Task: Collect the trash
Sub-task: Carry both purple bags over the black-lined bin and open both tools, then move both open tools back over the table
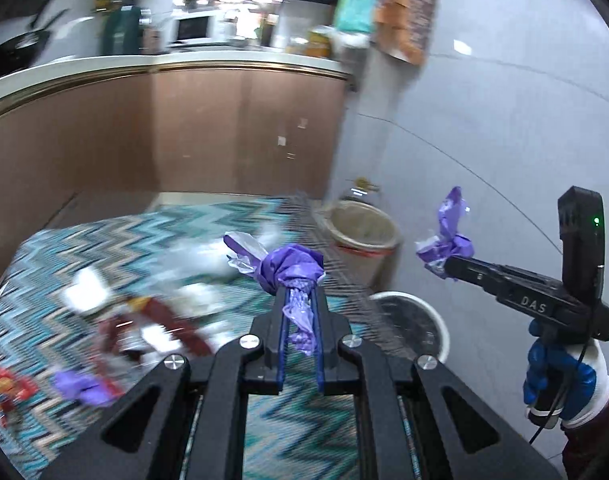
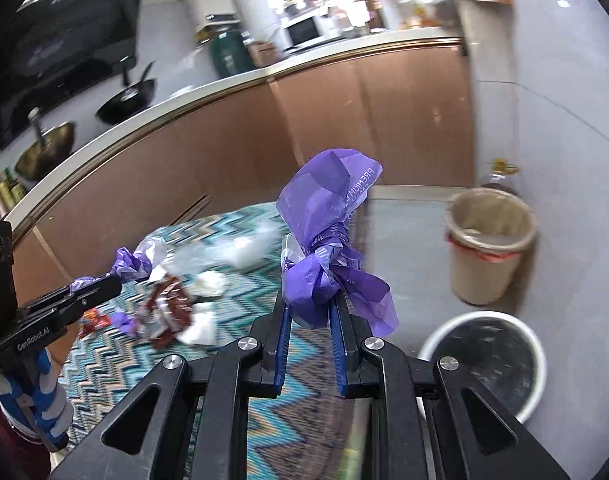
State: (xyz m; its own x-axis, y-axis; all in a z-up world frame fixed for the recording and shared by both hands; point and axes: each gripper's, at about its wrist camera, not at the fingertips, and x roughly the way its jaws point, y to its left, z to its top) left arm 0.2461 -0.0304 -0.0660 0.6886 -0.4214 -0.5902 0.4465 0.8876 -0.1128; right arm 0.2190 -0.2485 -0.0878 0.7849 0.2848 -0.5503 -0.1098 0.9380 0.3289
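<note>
Left wrist view: left claw [image 1: 300, 292] clamped on a knotted purple bag handle [image 1: 290, 270], raised above the zigzag rug [image 1: 104, 240]. Blurred loose trash [image 1: 144, 320] lies left on the rug. Right claw [image 1: 444, 258] at right grips a second purple handle [image 1: 450, 236].

Right wrist view: right claw [image 2: 310, 300] clamped on the purple plastic [image 2: 328, 236]. Beige bin [image 2: 488, 244] and white-rimmed bin [image 2: 484, 360] stand right.
</note>
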